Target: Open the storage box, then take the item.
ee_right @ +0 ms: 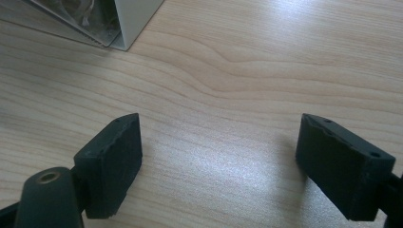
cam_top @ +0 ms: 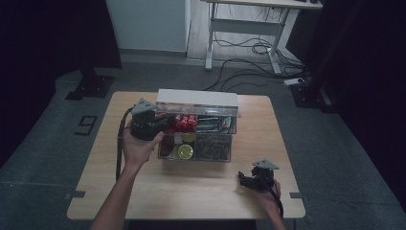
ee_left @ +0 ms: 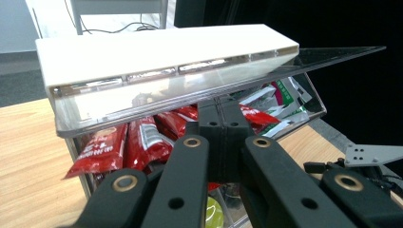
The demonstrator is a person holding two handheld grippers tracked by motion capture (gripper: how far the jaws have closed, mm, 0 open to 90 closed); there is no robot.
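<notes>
A clear compartment box stands mid-table with its white lid raised at the back. Red packets fill its back-left compartment. My left gripper reaches in from the left, level with them. In the left gripper view its jaws are pressed together, so the left gripper is shut, tips among the red packets under the lid; nothing shows between them. My right gripper rests low over the table's front right, apart from the box. Bare wood lies between the open jaws of the right gripper.
Green and white packets lie in the back-right compartment, a yellow-green round thing at the front left, and dark small parts at the front right. The box corner lies beyond the right gripper. Bare tabletop spreads in front of the box.
</notes>
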